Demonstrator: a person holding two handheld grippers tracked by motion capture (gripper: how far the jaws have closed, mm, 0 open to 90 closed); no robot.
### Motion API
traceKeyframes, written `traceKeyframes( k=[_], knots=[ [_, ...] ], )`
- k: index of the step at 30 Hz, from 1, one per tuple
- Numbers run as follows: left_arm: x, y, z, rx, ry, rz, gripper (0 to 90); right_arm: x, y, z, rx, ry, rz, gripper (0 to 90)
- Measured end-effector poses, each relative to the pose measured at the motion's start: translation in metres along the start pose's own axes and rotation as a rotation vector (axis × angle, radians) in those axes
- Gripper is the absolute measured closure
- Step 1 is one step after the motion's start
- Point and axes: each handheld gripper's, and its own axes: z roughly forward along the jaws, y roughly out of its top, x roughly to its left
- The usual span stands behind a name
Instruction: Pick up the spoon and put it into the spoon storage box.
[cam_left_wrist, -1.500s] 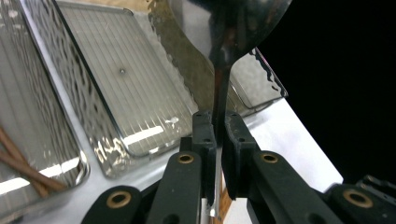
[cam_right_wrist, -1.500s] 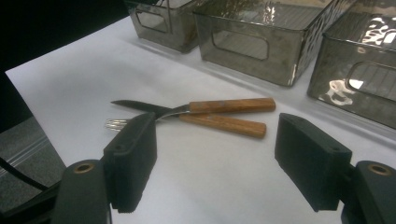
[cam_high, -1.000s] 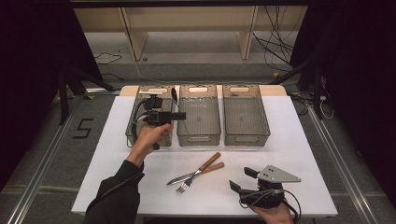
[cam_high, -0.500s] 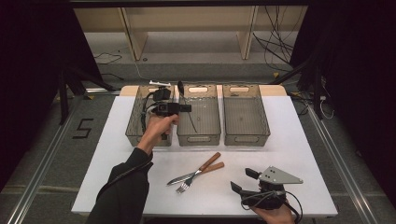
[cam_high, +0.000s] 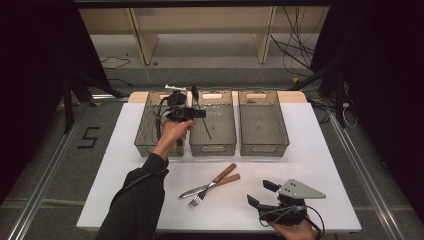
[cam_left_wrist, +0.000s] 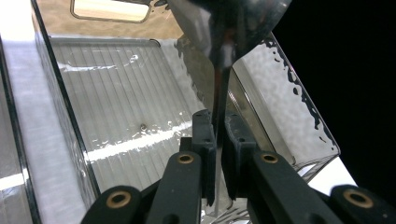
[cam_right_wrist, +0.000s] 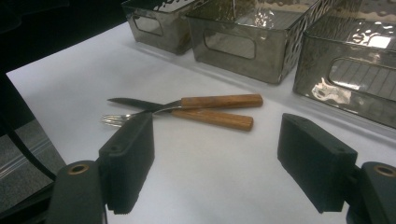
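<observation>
My left gripper is held up over the wall between the left bin and the middle bin. It is shut on the handle of a metal spoon. In the left gripper view the spoon stands bowl-up between the closed jaws, above the ribbed bin floor. My right gripper rests at the table's near right with its jaws wide open and nothing between them. A wooden-handled knife and fork lie crossed on the white table just left of it.
Three smoked clear bins stand in a row at the back of the table; the right bin holds nothing that I can see. A cable trails from the left gripper into the left bin. Wooden shelving stands behind the table.
My left hand has carried the spoon to the right and farther back, from over the left bin toward the middle one. The right gripper has stayed put.
</observation>
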Motion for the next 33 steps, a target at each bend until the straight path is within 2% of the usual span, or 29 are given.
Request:
traceKeyframes(
  k=[12, 23, 26, 27, 30, 33],
  knots=[
    [-0.003, 0.000, 0.014, 0.017, 0.019, 0.008, 84.3, 0.000, -0.001, 0.001, 0.002, 0.004, 0.002, 27.5],
    [-0.005, -0.006, 0.025, 0.069, 0.029, 0.022, 83.6, 0.000, -0.001, 0.001, 0.004, 0.006, 0.000, 27.6],
    [-0.005, -0.007, 0.027, 0.070, 0.039, 0.025, 82.6, 0.000, -0.001, 0.000, 0.005, 0.007, 0.002, 27.6],
    [-0.005, -0.007, 0.027, 0.069, 0.036, 0.023, 80.9, 0.000, -0.001, 0.000, 0.005, 0.006, 0.000, 27.6],
    [-0.008, -0.006, 0.027, 0.072, 0.058, 0.034, 67.1, 0.000, -0.001, 0.000, 0.007, 0.007, 0.005, 27.6],
    [-0.008, -0.005, 0.023, 0.064, 0.062, 0.022, 59.7, 0.000, -0.001, 0.000, 0.008, 0.008, 0.005, 27.6]
  ],
)
